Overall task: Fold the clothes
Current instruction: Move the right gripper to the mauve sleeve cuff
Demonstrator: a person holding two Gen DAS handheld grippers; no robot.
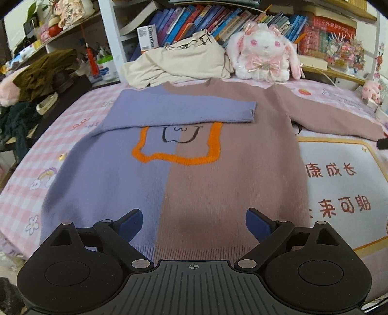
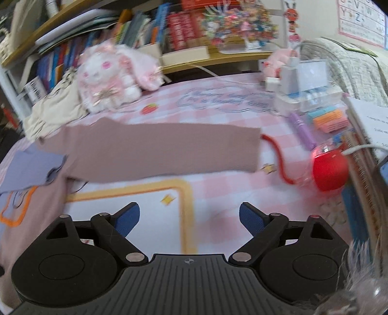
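While one sweater [image 1: 184, 155] lies flat, front up, on the pink checked table cover [image 1: 26, 174], its body is split in two colours, purple on one half and mauve-brown on the other, with one orange outline and a black drawn face at the chest. Of its two sleeves, the purple sleeve [image 1: 169, 109] is folded across the chest, cuff ending near centre, and the brown sleeve [image 2: 165, 150] is stretched out straight toward 3 o'clock in the left wrist view; in the right wrist view it spans the middle of the frame from 9 to 2 o'clock. The left gripper [image 1: 193, 224] sits at 6 o'clock over the sweater hem, its two blue-padded fingers spread wide, holding nothing. The right gripper [image 2: 189, 219] is likewise spread and empty, positioned over the white printed panel of the cover, short of the brown sleeve. One cream garment [image 1: 179, 65] is heaped at 12 o'clock beyond the collar, and one white-and-pink plush rabbit [image 1: 264, 55] sits beside it toward 1 o'clock. One red round object [image 2: 329, 169] with a red cord lies at 3 o'clock in the right wrist view, which is motion-blurred. Rows of books [image 1: 208, 19] fill the shelf behind; number cannot be counted.
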